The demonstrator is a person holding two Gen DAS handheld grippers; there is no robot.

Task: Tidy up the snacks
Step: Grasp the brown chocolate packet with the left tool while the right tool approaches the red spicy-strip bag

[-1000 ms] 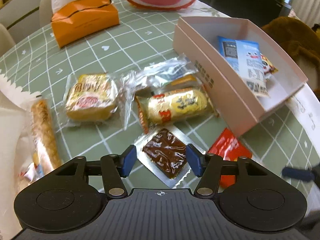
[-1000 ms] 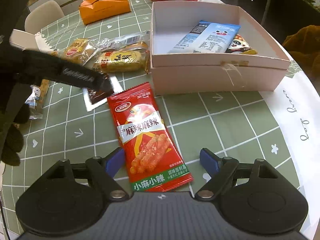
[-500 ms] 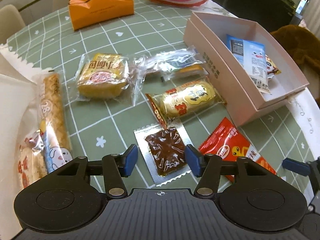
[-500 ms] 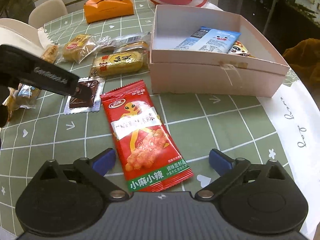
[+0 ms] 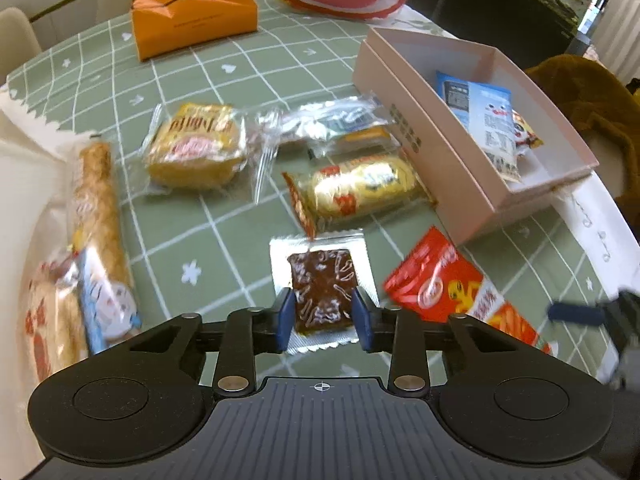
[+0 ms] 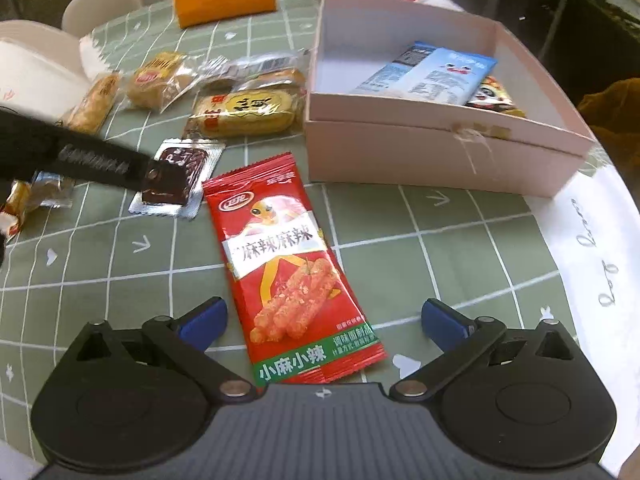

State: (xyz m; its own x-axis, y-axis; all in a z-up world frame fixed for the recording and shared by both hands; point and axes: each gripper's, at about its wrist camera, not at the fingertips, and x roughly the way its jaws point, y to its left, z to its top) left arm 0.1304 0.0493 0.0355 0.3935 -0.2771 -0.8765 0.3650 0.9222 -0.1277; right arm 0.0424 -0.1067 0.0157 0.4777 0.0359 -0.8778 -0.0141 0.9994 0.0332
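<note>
In the left wrist view, a long wafer-roll packet point(image 5: 98, 216) lies along the left edge, partly on a white bag point(image 5: 20, 208). To its right sits a yellow cake packet point(image 5: 196, 146), then a clear crinkled wrapper point(image 5: 328, 124), with bare green tablecloth point(image 5: 192, 68) open above them up to the orange tissue pack point(image 5: 192, 12) at the upper left. Below the wrapper lies a gold-and-red cake packet point(image 5: 356, 190), its right end just beside the pink box point(image 5: 404, 128). At lower centre the left gripper point(image 5: 323, 316) has just been closing: its blue pads stand against the two sides of the silver packet with the dark brown slab point(image 5: 322, 280), grasping it while it lies flat on the cloth. Just right of it is the red spicy-stick packet point(image 5: 436, 280), near the box's lower corner. The box holds a blue packet point(image 5: 480, 120) against its far wall.

In the right wrist view, the left gripper's black finger reaches in from the left edge onto the silver packet point(image 6: 180, 168). The red packet point(image 6: 280, 256) lies lengthwise in the centre, its lower end between the fingers of the right gripper point(image 6: 324, 324), whose jaws have just been opening and stand spread wide, clear of it on both sides. Open cloth stretches right of the packet to the white table runner point(image 6: 588, 264) at the right edge; the box's front wall point(image 6: 420, 156) lies across the upper right.
</note>
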